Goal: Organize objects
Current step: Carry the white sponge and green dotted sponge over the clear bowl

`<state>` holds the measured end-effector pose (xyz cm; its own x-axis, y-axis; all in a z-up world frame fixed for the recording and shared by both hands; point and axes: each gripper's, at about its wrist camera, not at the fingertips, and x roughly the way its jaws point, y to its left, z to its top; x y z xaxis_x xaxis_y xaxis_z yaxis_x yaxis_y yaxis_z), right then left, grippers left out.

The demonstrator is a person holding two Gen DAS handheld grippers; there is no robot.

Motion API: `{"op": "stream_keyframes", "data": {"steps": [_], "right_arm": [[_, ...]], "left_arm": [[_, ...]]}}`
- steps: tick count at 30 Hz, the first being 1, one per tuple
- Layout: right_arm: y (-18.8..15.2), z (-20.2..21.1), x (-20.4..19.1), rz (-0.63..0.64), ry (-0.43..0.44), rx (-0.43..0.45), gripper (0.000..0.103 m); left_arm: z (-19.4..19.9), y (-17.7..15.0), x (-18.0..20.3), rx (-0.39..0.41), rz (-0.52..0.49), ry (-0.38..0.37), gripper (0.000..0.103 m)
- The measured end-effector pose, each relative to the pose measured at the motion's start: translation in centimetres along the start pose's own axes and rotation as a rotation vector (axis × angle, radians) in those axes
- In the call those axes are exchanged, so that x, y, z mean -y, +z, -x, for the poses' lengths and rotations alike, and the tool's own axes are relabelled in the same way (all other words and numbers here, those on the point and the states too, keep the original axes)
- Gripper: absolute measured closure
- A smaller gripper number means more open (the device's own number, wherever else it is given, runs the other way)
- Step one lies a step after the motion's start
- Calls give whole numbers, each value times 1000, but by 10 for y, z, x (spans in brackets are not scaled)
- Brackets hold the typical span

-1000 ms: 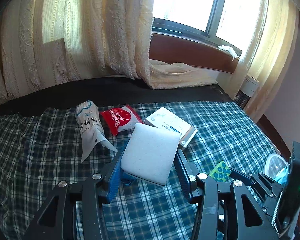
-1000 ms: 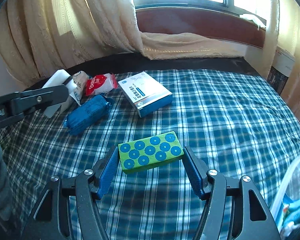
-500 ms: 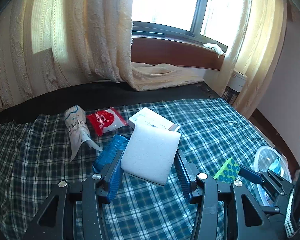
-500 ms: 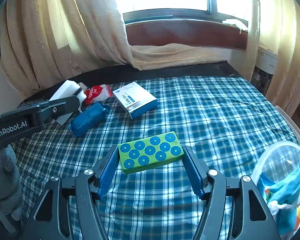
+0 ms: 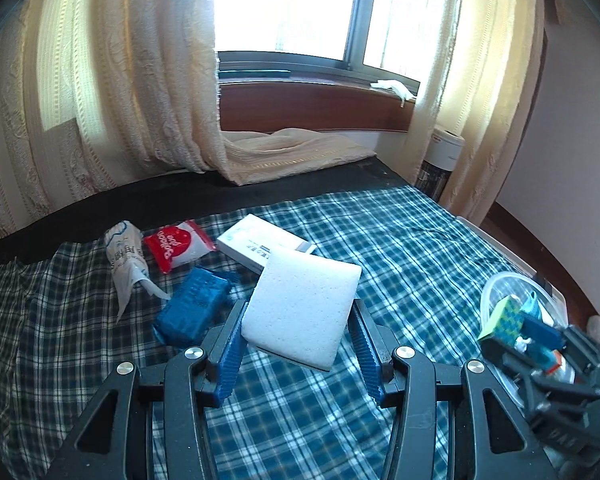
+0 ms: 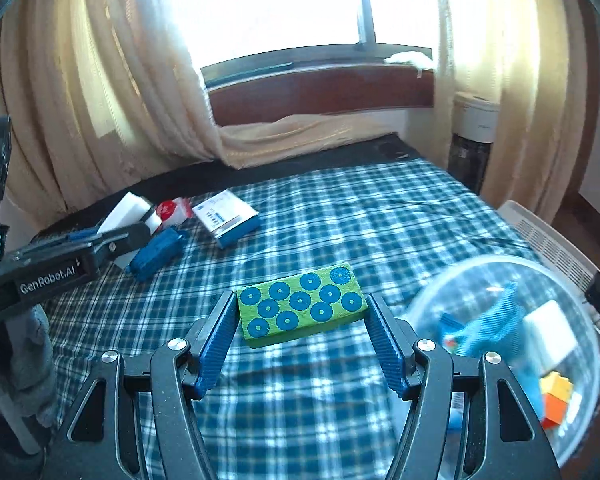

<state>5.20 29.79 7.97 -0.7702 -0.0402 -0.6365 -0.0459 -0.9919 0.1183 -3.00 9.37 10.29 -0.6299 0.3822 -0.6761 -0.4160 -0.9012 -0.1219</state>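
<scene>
Left gripper [image 5: 298,344] is squeezing a white sponge [image 5: 302,312] above the plaid cloth [image 5: 400,240], with the blue packet [image 5: 194,308] lying just left of it. Right gripper [image 6: 302,336] is clamping the green dotted block [image 6: 302,304] over that same cloth, hovering just left of the clear bowl [image 6: 512,344].

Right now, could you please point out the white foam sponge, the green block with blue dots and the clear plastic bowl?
white foam sponge [image 5: 300,312], left wrist view, top face.
green block with blue dots [image 6: 302,304], right wrist view, top face.
clear plastic bowl [image 6: 460,280], right wrist view, near rim.

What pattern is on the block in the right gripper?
Green block with blue dots, clearest in the right wrist view.
</scene>
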Motion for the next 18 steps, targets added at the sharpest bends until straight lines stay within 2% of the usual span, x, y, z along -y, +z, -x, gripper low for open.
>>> {"op": "stream_keyframes", "data": {"steps": [11, 18], "right_arm": [[1, 33, 76, -149, -117, 73, 38], [5, 29, 117, -211, -158, 68, 38]], "left_arm": [[9, 1, 44, 7, -72, -30, 50], [9, -1, 77, 3, -127, -55, 50]]}}
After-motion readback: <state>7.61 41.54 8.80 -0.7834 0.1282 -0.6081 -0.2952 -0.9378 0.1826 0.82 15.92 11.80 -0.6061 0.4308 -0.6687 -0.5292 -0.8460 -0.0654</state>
